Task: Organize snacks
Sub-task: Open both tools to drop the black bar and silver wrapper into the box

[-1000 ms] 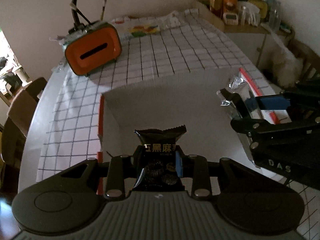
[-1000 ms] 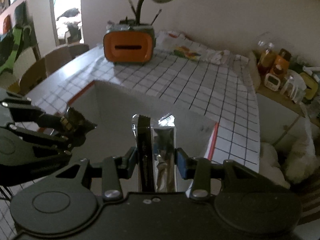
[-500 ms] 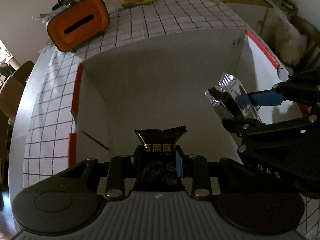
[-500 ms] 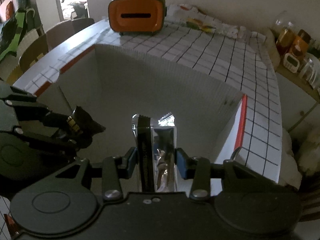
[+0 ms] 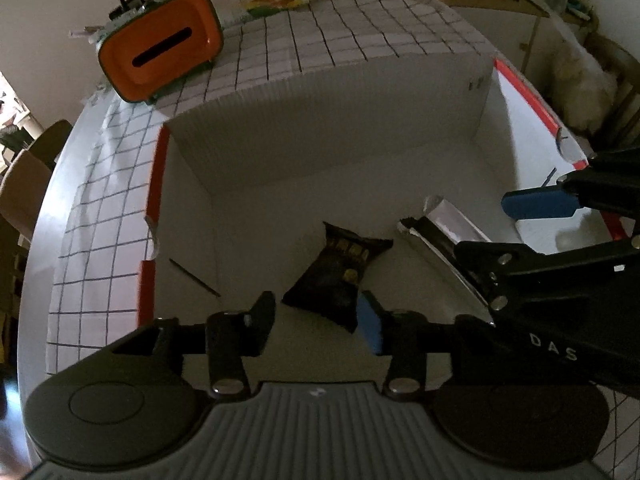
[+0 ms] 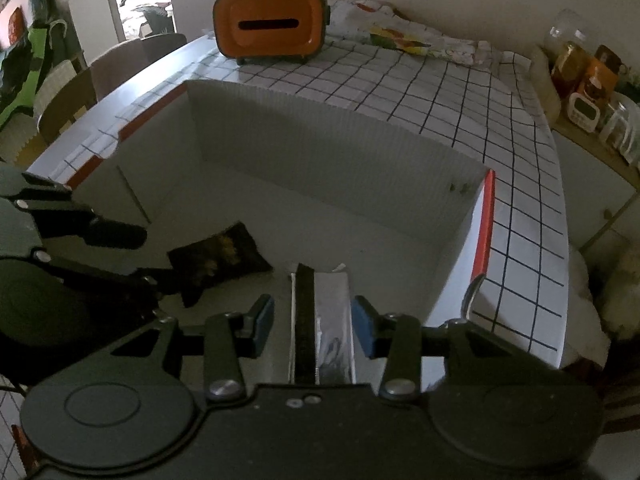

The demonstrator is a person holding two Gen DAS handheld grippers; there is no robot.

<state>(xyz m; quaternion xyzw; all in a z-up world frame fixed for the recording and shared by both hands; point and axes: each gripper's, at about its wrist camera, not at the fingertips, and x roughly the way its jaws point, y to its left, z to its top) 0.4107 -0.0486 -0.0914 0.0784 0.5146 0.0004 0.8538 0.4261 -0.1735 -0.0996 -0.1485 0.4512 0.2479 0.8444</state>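
Black snack packet (image 5: 340, 276) dropped into box (image 5: 320, 120), left hand-held gripper (image 5: 320, 316) opening – right hand-held gripper (image 6: 312, 320) apart, silver packet's (image 6: 332, 320) base hidden

A home dining room: checked tablecloth (image 6: 420, 92), wooden chairs (image 6: 116, 68), orange tissue box (image 6: 272, 26), pantry jars (image 6: 576, 60).

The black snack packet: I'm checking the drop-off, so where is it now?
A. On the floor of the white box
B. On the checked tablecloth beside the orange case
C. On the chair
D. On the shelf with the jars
A: the black snack packet lies on the floor of the white box, in front of the opening left tongs, their pads off it.
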